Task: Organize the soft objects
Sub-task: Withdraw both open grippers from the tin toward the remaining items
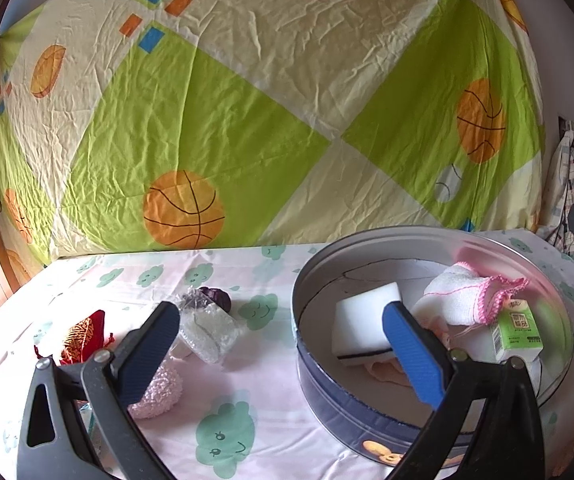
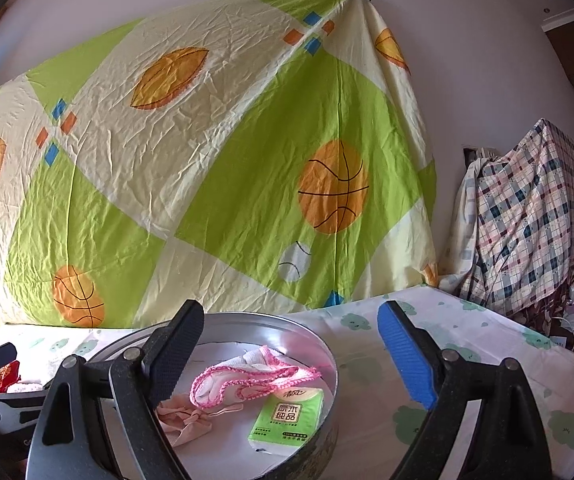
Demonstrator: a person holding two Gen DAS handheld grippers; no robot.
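Inside the round tin (image 1: 327, 408) on the worktop (image 1: 247, 380) lie four soft things already: a white sponge (image 1: 363, 320), a white cloth with pink trim (image 1: 471, 296), a green tissue pack (image 1: 517, 330) and a small pink fabric piece (image 2: 185, 420). So I think the job is about half done. Left of the tin, still out on the worktop, are a fuzzy pink thing (image 1: 159, 392), a clear bag of white beads (image 1: 207, 330), a dark purple thing (image 1: 215, 298) and a red pouch (image 1: 81, 336). The left gripper (image 1: 283, 356) is wide open with nothing in it, one of its fingers (image 1: 411, 356) over the tin. The right gripper (image 2: 291, 356) is wide open and empty too, above the tin's right side.
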